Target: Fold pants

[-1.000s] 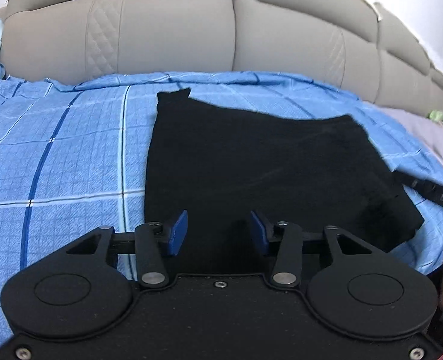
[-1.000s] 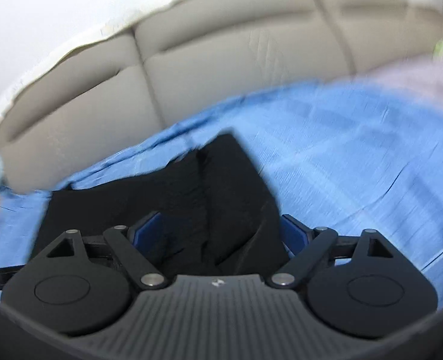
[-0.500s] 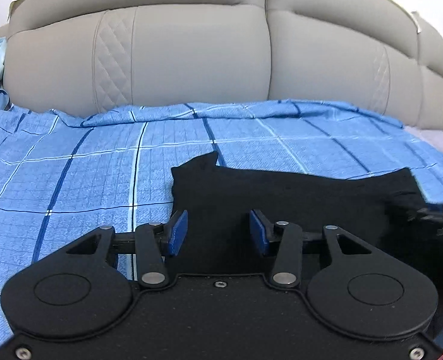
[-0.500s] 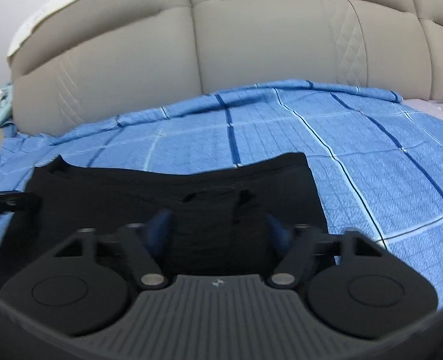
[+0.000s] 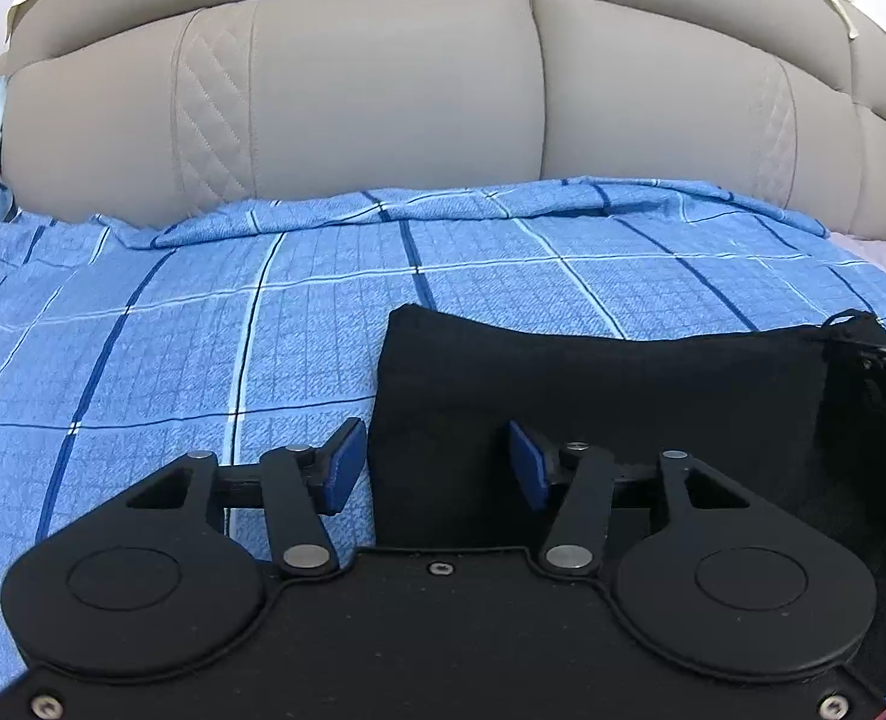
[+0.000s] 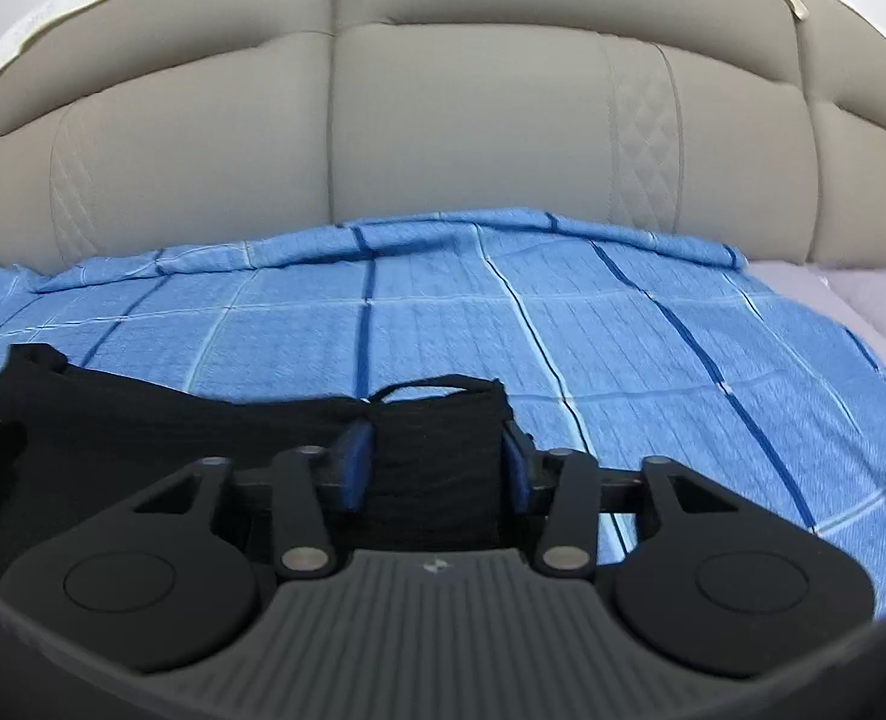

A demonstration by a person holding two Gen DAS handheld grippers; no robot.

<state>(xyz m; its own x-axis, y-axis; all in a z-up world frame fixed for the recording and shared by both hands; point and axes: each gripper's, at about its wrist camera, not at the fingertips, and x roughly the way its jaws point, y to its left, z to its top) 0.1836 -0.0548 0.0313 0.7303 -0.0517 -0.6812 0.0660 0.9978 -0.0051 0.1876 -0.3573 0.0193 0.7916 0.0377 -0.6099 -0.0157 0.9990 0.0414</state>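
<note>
Folded black pants lie on a blue checked bedsheet below a beige padded headboard. The left gripper straddles their left edge and the right gripper their right corner; both jaws have just been opening, pads not pressing.

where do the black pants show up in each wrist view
Left wrist: black pants fill the lower centre and right, between and beyond the blue pads.
Right wrist: the pants lie lower left to centre, one end between the pads.
Shared landmark: the beige padded headboard behind the blue checked sheet.
</note>
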